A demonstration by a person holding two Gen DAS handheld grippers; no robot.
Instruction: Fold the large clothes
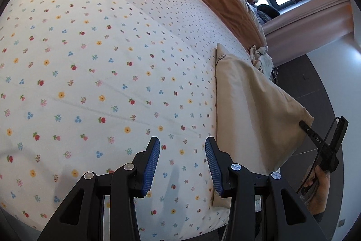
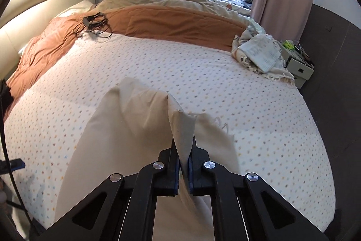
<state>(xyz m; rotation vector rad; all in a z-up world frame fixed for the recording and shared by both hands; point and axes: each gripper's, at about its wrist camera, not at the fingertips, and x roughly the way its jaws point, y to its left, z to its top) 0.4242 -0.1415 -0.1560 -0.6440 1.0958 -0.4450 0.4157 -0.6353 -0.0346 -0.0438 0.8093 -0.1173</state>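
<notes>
Right wrist: beige garment [image 2: 140, 119] pinched inside right tool [image 2: 184, 150].

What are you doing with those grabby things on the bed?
A person is folding a big cream cloth on a bed with a flowery sheet. The right gripper is pinched shut on one corner of the cloth, lifting it up off the bed while the rest trails down onto the sheet. The left gripper is open above the sheet and holds nothing. An orange blanket lies further up the bed.
</notes>
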